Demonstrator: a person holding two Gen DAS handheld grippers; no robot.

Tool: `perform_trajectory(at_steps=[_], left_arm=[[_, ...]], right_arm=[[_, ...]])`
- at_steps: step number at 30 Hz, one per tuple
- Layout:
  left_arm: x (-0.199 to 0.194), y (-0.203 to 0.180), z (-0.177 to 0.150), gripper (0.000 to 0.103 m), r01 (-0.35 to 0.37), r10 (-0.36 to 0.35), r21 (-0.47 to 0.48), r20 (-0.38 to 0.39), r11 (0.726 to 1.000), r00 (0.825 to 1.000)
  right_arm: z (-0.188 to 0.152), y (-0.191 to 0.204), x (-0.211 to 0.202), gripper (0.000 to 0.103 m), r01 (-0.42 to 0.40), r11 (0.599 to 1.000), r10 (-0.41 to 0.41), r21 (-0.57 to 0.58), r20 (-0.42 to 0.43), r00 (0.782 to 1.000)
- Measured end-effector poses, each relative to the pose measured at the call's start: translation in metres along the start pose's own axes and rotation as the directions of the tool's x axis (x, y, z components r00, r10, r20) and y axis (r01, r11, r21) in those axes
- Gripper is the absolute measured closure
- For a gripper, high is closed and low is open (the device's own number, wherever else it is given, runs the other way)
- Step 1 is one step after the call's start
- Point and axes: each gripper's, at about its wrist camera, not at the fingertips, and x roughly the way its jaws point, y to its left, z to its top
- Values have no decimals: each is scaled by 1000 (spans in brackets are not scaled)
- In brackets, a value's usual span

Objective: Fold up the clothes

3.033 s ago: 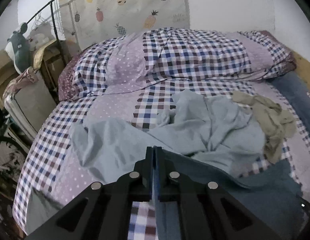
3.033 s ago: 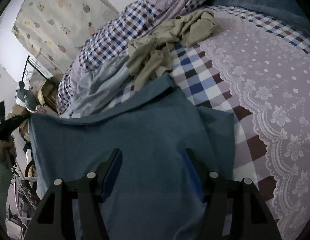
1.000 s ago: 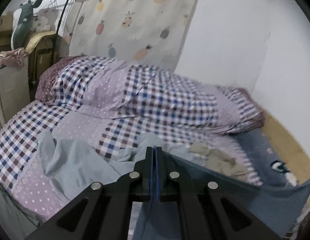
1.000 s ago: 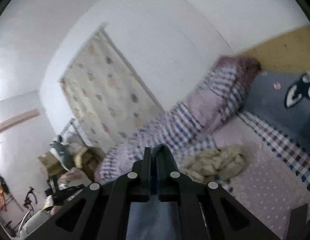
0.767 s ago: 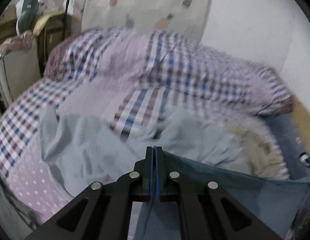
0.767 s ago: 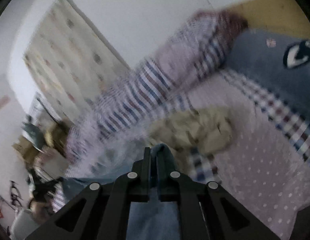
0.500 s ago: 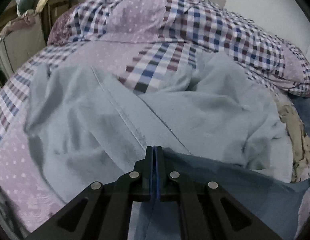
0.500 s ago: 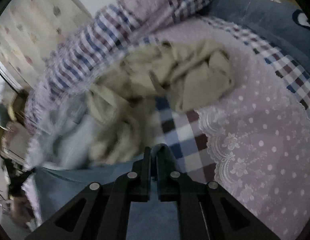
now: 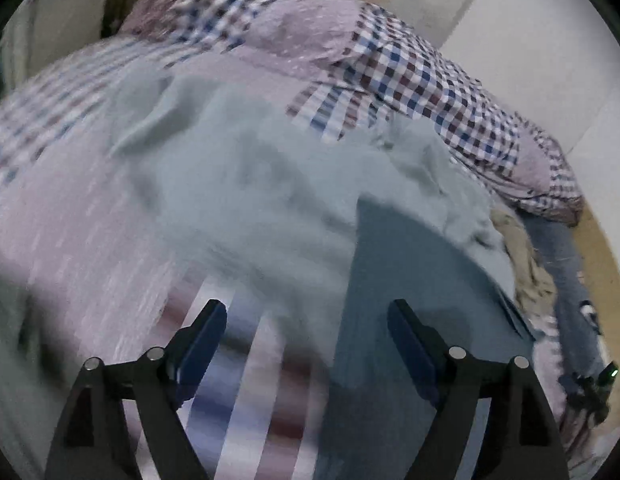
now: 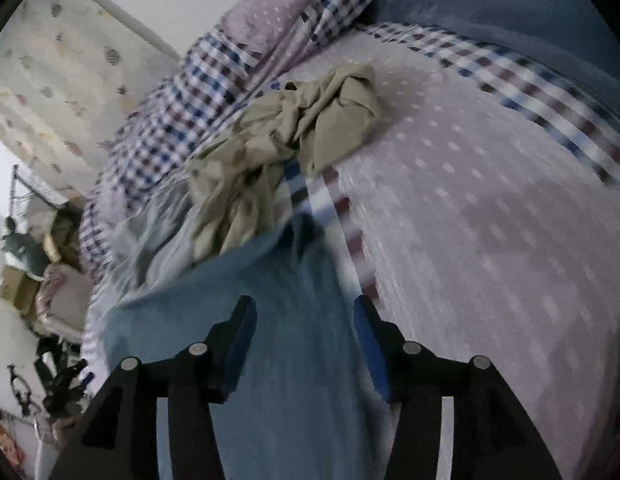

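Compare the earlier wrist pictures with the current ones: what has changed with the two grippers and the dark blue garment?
Both grippers have let go: the left gripper and right gripper, shut on the dark blue garment half a second ago, are now open, and it lies spread on the bed. The khaki garment and light blue garment stayed put.

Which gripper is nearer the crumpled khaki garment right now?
Right. The right gripper sits just short of the khaki garment; the left gripper is farther, with the garment off to its right.

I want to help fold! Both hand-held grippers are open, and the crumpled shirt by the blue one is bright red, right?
Not red. The right wrist view shows the crumpled garment is khaki-tan. It does lie beside the blue garment, and both the left hand-held gripper and right hand-held gripper are open.
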Motion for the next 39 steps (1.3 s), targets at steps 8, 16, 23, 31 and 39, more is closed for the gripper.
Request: perform_trajectory(at_steps=[8,16,23,31,39], left_arm=[[-94,7,-146,18,156,-159,-79,-39,985,986],[-124,4,-190,18,136,-137,18,26,990,990],[-102,-10,-198,36,96,-89,138,-52,986,995],[-82,-32,-210,92,49,-23,257,-102,965,994],[-109,-12,-203,100,136,-136,170,-11,976,991]], right_arm=[[-112,0,-72,44,-48,998,45,-47,-62,997],[-159,-10,-74,45,-75,997,74,-25,-49,996],[-168,5,-67,45,-65,992,62,-104,-36,997],[-176,25,-54,65,-39,981,32,-192,-41,999],[-184,32,-71,98,-28,957,36,-288,22,999]])
